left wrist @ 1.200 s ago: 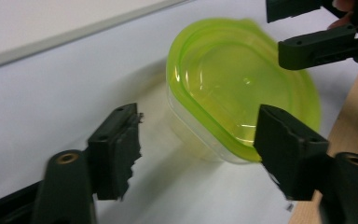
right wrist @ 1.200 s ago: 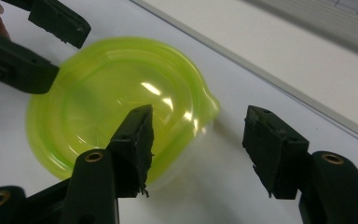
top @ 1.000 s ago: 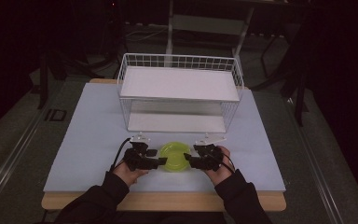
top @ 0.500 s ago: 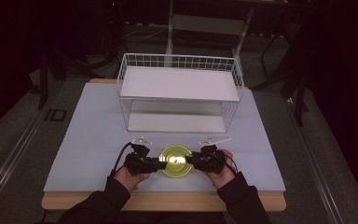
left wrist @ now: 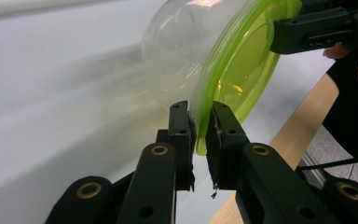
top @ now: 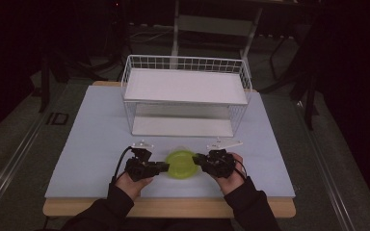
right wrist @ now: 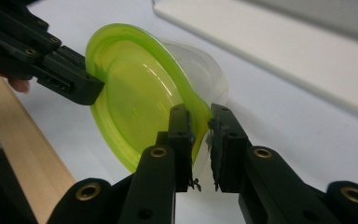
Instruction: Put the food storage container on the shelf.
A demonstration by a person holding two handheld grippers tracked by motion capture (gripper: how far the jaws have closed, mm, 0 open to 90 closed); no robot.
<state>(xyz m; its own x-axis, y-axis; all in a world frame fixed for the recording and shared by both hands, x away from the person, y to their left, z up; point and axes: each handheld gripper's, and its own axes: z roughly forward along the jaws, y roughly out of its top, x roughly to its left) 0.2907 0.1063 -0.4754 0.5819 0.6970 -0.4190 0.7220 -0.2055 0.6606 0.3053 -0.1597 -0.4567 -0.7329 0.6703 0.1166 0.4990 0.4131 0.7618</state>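
Both grippers' jaws closed on the green lid rim of the clear lidded container (top: 181, 164): the left gripper (top: 165, 167) and right gripper (top: 196, 160) pinched opposite edges and tipped it up off the table.

The high view is dim, its surroundings nearly black, while the pale worktop (top: 91, 144) catches overhead light. Both gripper views are bright; far surfaces blur, and soft shadows spread under the container (left wrist: 200, 51).
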